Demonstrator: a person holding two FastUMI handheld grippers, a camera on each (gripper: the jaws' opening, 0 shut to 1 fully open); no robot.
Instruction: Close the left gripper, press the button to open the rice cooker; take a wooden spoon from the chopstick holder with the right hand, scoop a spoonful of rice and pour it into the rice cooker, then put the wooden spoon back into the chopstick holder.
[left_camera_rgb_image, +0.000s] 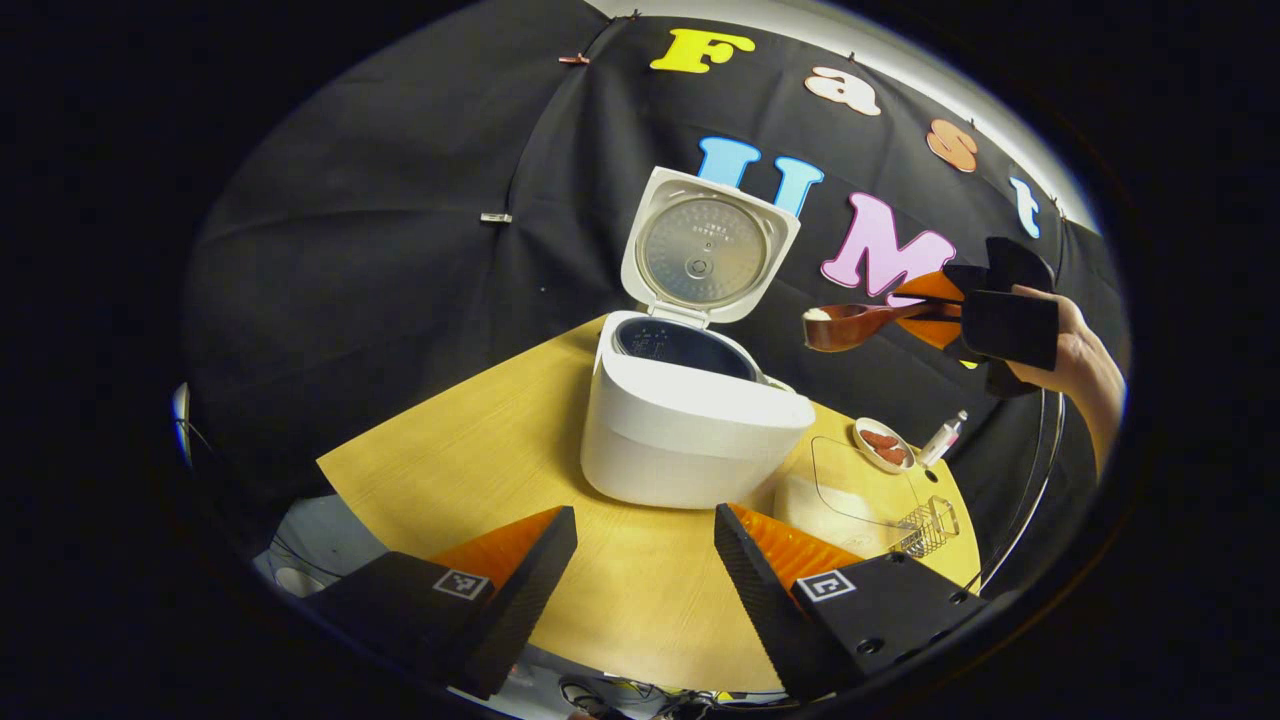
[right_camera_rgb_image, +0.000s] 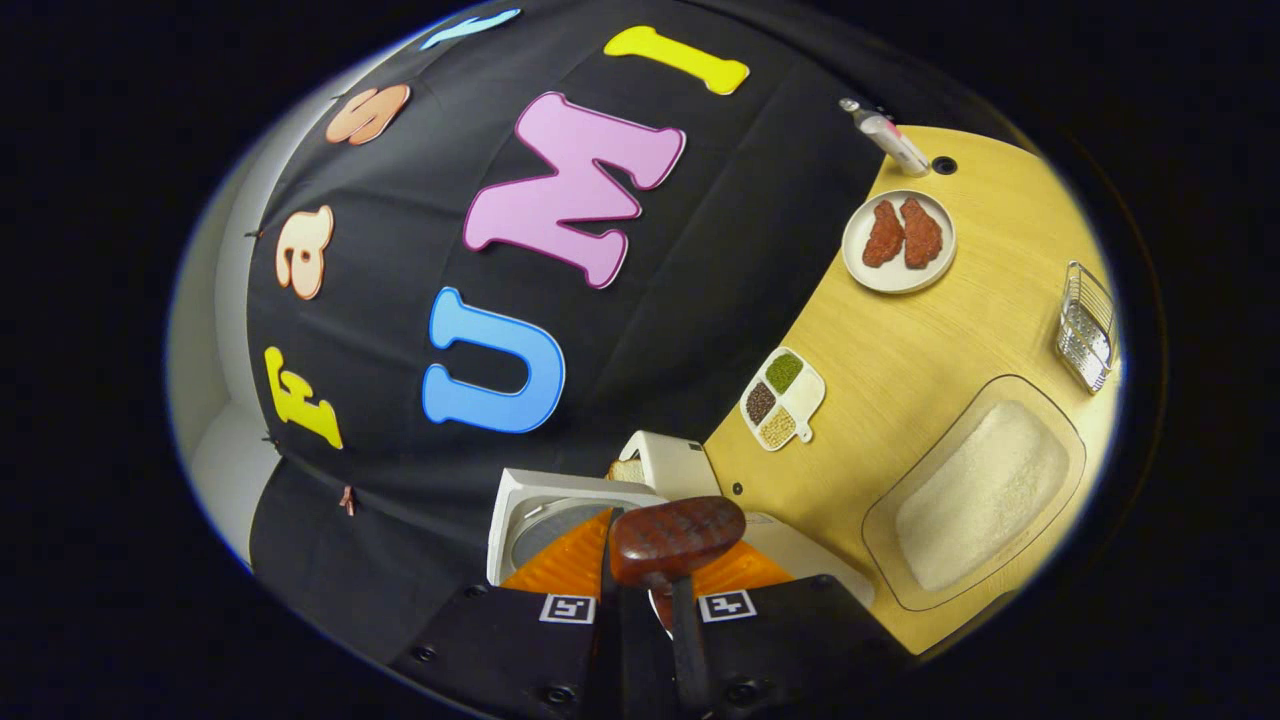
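Note:
The white rice cooker (left_camera_rgb_image: 690, 430) stands on the wooden table with its lid (left_camera_rgb_image: 708, 250) swung up and the dark pot showing. My left gripper (left_camera_rgb_image: 645, 545) is open in front of it, holding nothing. To the cooker's upper right, a hand holds my right gripper (left_camera_rgb_image: 985, 315), shut on the handle of the wooden spoon (left_camera_rgb_image: 860, 325). The spoon's bowl carries a little white rice and hangs in the air beside the lid. In the right gripper view the spoon (right_camera_rgb_image: 675, 535) sticks out between that gripper's fingers (right_camera_rgb_image: 650, 600), over the cooker's open lid (right_camera_rgb_image: 540, 515).
A clear tray of rice (right_camera_rgb_image: 985, 490) lies right of the cooker, with a wire basket (right_camera_rgb_image: 1085, 325) beyond it. Further back sit a plate of meat (right_camera_rgb_image: 898, 240), a small bottle (right_camera_rgb_image: 890, 135) and a divided dish of grains (right_camera_rgb_image: 782, 397). A small white appliance (right_camera_rgb_image: 675, 462) stands behind the cooker.

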